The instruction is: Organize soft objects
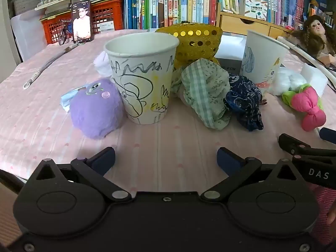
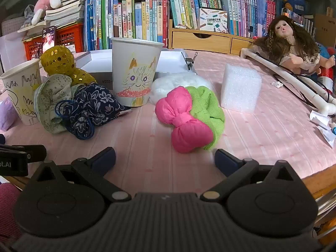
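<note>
My left gripper (image 1: 166, 160) is open and empty, a little in front of a scribbled paper cup (image 1: 142, 77). A purple plush (image 1: 95, 110) sits left of that cup. A green checked cloth (image 1: 204, 96) and a navy floral cloth (image 1: 244, 100) lie to its right. My right gripper (image 2: 164, 160) is open and empty, just short of a pink bundle (image 2: 183, 118) lying against a green knit cloth (image 2: 208, 111). A cat-drawing cup (image 2: 135, 72) stands behind, with white fluff (image 2: 168, 83) beside it. A yellow sequin bag (image 2: 61, 59) lies at the back.
A white foam block (image 2: 240, 88) stands to the right. A doll (image 2: 294, 48) and white tube (image 2: 294, 77) lie at the far right. A grey box (image 2: 98, 63) sits behind the cups. A phone (image 1: 81, 21), red crates and bookshelves line the back. The pink tablecloth (image 2: 147, 138) covers the table.
</note>
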`<state>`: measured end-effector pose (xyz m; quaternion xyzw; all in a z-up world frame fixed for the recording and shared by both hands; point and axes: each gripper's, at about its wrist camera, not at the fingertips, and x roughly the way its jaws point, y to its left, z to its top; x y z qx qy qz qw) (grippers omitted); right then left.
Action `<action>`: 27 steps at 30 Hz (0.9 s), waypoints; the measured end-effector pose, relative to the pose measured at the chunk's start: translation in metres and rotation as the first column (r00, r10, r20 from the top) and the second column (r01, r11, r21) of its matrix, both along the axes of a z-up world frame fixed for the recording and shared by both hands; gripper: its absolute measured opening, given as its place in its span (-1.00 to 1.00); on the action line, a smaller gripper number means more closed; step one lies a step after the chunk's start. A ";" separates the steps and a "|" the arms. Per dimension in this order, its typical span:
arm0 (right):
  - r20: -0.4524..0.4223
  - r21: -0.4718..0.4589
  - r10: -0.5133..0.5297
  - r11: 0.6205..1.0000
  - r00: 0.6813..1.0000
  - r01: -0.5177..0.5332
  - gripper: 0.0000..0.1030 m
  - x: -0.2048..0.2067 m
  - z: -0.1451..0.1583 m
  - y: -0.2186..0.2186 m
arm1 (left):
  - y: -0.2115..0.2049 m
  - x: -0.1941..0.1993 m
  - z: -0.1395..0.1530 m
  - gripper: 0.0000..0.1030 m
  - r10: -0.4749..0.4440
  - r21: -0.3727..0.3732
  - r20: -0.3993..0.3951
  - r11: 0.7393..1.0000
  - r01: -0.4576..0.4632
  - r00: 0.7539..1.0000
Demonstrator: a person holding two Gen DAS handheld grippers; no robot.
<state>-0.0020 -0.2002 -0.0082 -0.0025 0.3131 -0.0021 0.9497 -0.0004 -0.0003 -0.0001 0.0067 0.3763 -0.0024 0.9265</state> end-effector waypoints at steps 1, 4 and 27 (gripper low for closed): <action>-0.001 0.001 0.000 1.000 1.000 0.000 1.00 0.000 0.000 0.000 | 0.000 0.000 0.000 1.00 0.000 -0.001 -0.003 1.000 0.000 1.000; -0.001 0.001 0.000 1.000 1.000 0.000 1.00 0.000 0.000 0.000 | 0.000 0.000 0.000 1.00 0.001 -0.002 -0.006 1.000 -0.001 1.000; 0.001 0.002 0.000 1.000 1.000 0.000 1.00 -0.001 0.000 0.000 | 0.000 0.001 0.000 1.00 0.004 -0.001 -0.009 1.000 -0.004 1.000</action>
